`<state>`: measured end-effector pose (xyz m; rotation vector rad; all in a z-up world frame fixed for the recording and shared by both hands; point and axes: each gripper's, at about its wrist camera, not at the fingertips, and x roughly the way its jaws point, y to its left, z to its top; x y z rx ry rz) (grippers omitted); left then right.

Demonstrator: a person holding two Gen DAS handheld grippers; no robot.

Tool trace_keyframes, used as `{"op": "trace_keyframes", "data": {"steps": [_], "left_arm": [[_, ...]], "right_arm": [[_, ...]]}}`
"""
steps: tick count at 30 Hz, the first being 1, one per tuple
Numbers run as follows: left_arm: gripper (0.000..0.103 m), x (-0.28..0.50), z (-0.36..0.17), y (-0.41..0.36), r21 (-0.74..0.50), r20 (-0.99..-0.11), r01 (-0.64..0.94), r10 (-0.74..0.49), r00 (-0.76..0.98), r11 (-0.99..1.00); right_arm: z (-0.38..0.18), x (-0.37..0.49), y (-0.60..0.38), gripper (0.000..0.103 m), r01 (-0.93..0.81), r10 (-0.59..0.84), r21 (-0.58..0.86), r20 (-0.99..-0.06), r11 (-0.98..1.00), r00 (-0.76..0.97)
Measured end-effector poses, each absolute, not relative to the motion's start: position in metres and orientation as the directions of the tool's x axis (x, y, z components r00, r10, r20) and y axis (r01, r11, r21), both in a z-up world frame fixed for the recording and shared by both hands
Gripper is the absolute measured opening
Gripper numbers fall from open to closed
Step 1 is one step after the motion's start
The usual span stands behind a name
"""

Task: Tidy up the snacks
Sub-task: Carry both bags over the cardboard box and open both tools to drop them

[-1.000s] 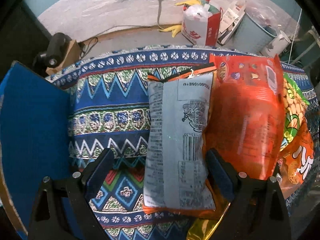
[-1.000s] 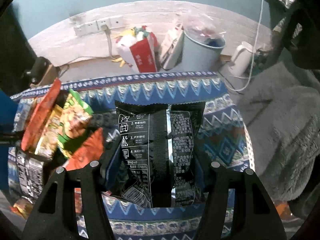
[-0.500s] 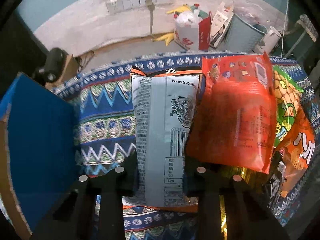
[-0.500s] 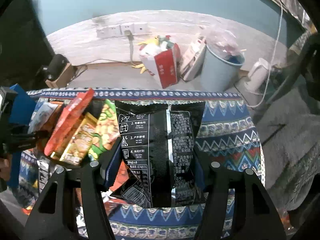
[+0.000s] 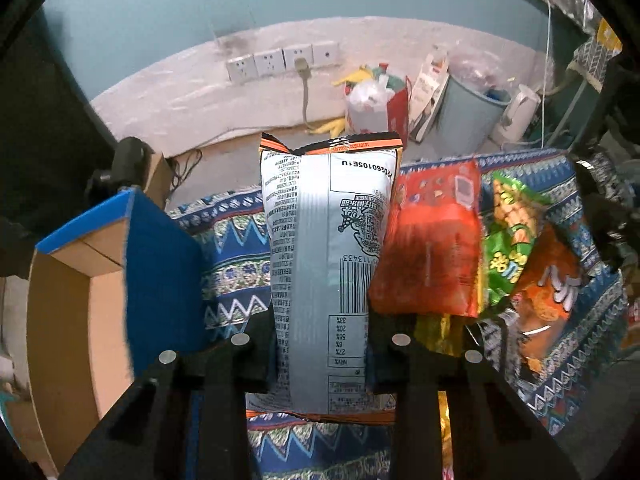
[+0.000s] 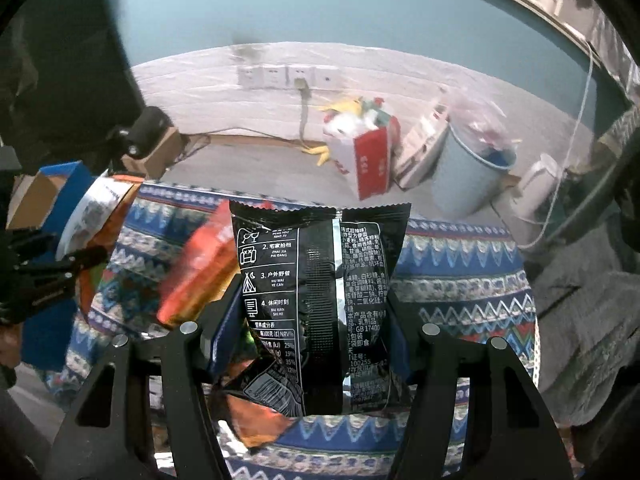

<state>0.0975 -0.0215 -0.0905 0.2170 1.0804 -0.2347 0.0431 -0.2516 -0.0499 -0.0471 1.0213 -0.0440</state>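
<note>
My left gripper (image 5: 320,344) is shut on a silver snack bag with orange ends (image 5: 328,256) and holds it upright above the patterned cloth (image 5: 236,248). My right gripper (image 6: 316,332) is shut on a black snack bag (image 6: 320,288), lifted above the cloth (image 6: 460,280). A red bag (image 5: 432,248), a green bag (image 5: 508,252) and an orange bag (image 5: 552,280) lie in a pile to the right of the silver bag. The left gripper with the silver bag (image 6: 92,212) also shows at the left of the right wrist view.
An open blue cardboard box (image 5: 120,272) stands at the left edge of the cloth. Beyond the table are wall sockets (image 5: 280,60), a red-and-white bag (image 5: 376,108), a grey bin (image 5: 472,116) and a white kettle (image 5: 516,116). A grey rug (image 6: 580,320) lies to the right.
My left gripper closed on the silver bag and lifted it off the cloth. My right gripper, still holding the black bag, rose and moved left toward the pile.
</note>
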Motion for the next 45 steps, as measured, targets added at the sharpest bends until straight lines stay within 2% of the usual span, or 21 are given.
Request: {"op": "trace_keyframes", "data": {"steps": [10, 21, 30, 45], "left_arm": [[0.032, 0.069, -0.051, 0.005, 0.070, -0.844, 0.283, -0.095, 0.528, 0.957], [0.031, 0.043, -0.028, 0.052, 0.007, -0.822, 0.236, -0.129, 0.555, 0.972], [0.031, 0.035, -0.026, 0.102, 0.016, -0.805, 0.150, -0.076, 0.589, 0.989], [0.031, 0.027, -0.048, 0.184, 0.014, -0.829, -0.006, 0.015, 0.559, 1.000]], "right_arm": [[-0.041, 0.051, -0.198, 0.062, -0.077, 0.005, -0.042, -0.844, 0.996, 0.537], [-0.035, 0.057, -0.138, 0.062, -0.159, 0.084, -0.004, -0.838, 0.987, 0.539], [-0.035, 0.062, -0.091, 0.062, -0.229, 0.138, 0.018, -0.844, 0.973, 0.518], [-0.042, 0.074, 0.012, 0.062, -0.363, 0.232, 0.058, -0.857, 0.930, 0.459]]}}
